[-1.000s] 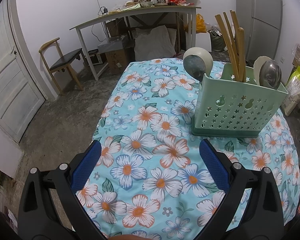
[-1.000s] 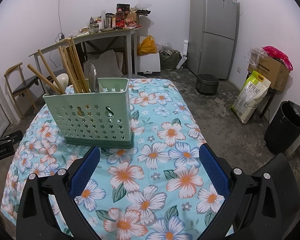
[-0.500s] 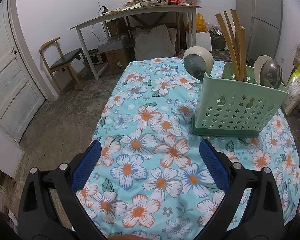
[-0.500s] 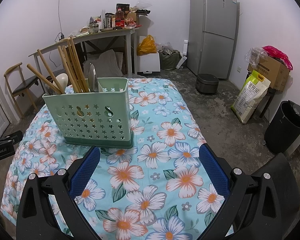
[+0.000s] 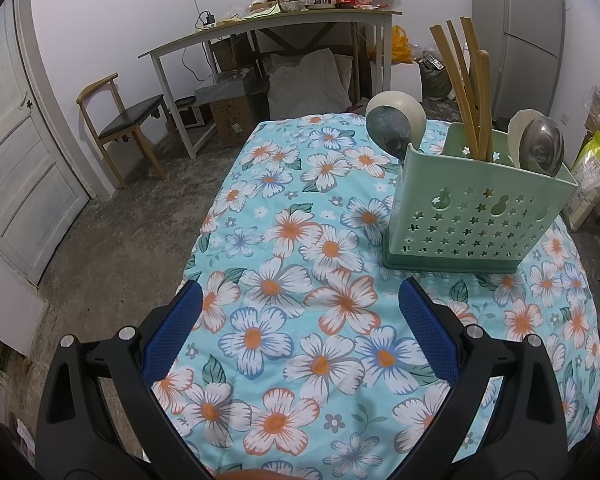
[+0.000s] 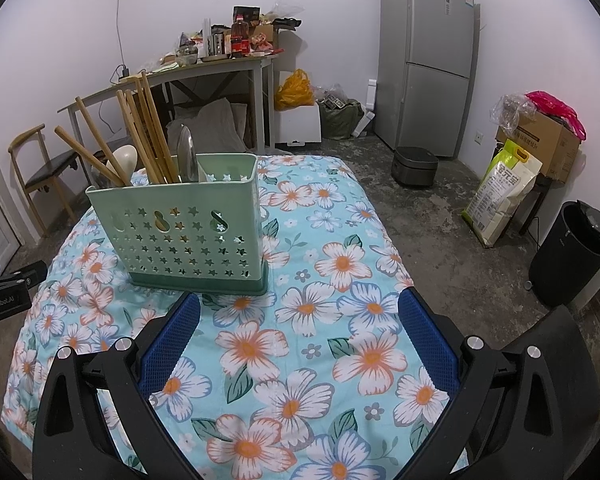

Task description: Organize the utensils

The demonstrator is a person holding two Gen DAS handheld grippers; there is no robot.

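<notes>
A pale green perforated utensil holder [image 5: 476,216] [image 6: 192,232] stands upright on the flowered tablecloth [image 5: 300,280] [image 6: 320,320]. It holds wooden chopsticks [image 5: 464,88] [image 6: 148,128], a metal spoon [image 5: 388,132] backed by a white one at its left end, and a metal spoon [image 5: 540,152] at its right end. In the right wrist view one metal spoon [image 6: 186,156] shows edge-on. My left gripper [image 5: 298,328] hovers open over the cloth, short of the holder. My right gripper [image 6: 299,330] is open too, just in front of the holder's right corner. Both hold nothing.
Behind the table stand a cluttered long desk [image 5: 268,24] [image 6: 204,68], a wooden chair [image 5: 120,120], a fridge [image 6: 432,60], a rice cooker [image 6: 414,166], a sack [image 6: 500,192] and a black bin [image 6: 572,256]. The other gripper's body [image 6: 8,292] shows at the left edge.
</notes>
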